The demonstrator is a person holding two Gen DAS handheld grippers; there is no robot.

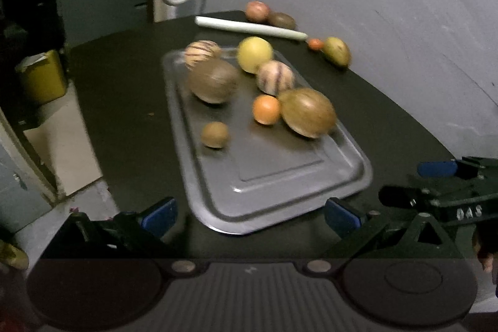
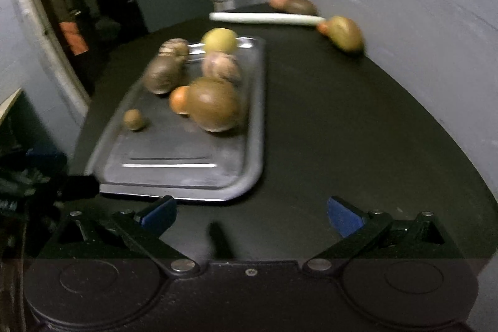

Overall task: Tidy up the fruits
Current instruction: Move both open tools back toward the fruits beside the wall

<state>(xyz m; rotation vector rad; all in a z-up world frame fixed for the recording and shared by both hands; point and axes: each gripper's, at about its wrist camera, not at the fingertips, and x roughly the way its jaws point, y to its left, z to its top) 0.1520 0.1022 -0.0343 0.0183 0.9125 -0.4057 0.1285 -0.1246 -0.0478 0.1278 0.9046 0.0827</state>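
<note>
The dark tabletop (image 1: 124, 101) carries a metal tray (image 1: 280, 176) lying just ahead of the left claw (image 1: 249, 217), which is spread wide and empty. The tray sits ahead and left of the right claw (image 2: 250, 215), also wide and empty. On the tray's far half lie two brown melons (image 1: 308, 112), a yellow fruit (image 1: 254, 53), two striped fruits (image 1: 275, 77), an orange (image 1: 266, 109) and a small brown fruit (image 1: 214, 134). Far beyond, a white stick (image 1: 249, 27) and more fruit (image 1: 336, 50) are blurred.
</note>
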